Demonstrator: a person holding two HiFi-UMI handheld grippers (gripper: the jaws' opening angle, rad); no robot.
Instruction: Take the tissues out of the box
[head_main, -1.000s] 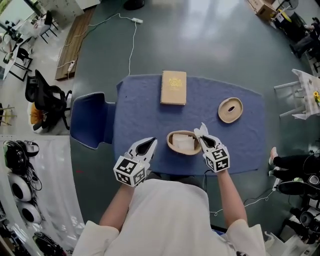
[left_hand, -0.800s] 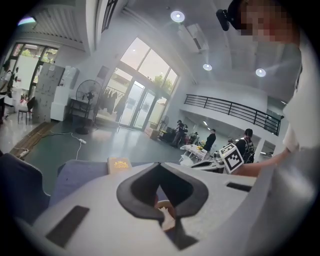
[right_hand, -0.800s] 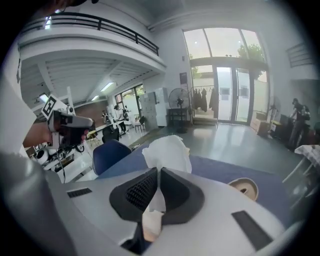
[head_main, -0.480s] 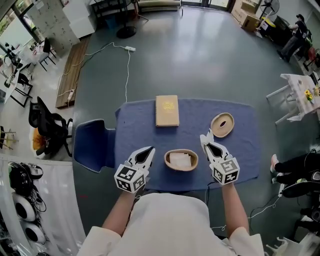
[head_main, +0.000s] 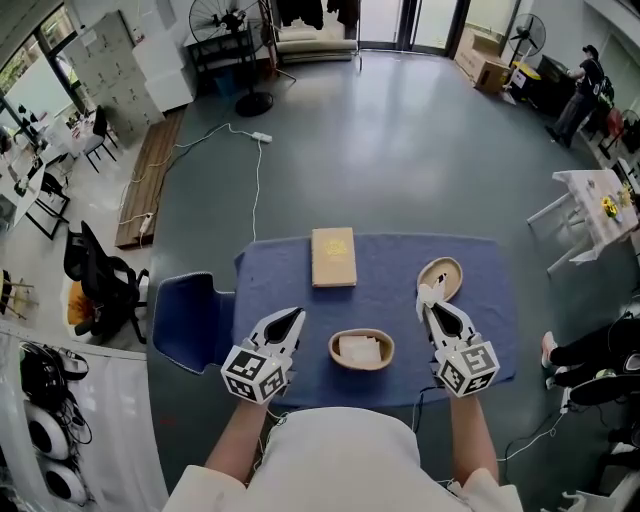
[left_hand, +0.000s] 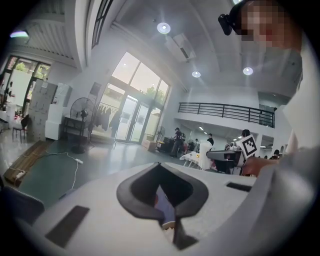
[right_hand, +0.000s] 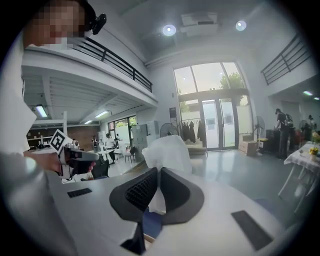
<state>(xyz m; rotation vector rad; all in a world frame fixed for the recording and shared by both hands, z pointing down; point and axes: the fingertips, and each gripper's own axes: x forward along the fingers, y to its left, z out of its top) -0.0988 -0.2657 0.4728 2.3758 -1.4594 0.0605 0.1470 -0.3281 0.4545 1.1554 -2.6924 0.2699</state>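
The oval wooden box (head_main: 334, 352) stands open on the blue cloth (head_main: 395, 258), near the edge at the person's side. White tissues (head_main: 362, 348) lie folded inside the box and fill its middle.

The right gripper (head_main: 431, 303) is to the right of the box and a little farther from the person, apart from the box. Its jaws are closed together on one white tissue (right_hand: 168, 149). In the right gripper view the tissue passes down between the two dark pads (right_hand: 138, 191) and stands up above the tips as a crumpled tuft. The pads press on it from both sides. In the head view the same tissue shows as a small white piece at the tip of this gripper, free of the box.

The left gripper (head_main: 292, 316) is to the left of the box, just beside it but not touching it. Its jaws are together at the tips, and nothing is held between them. In the left gripper view only the blue cloth and a bit of wood show through the narrow slit lower down.

The oval lid (head_main: 441, 279) with a slot lies to the right of the box and beyond it, near the tip of the right gripper. A flat wooden case (head_main: 333, 257) lies beyond the box, on the far side of the cloth.
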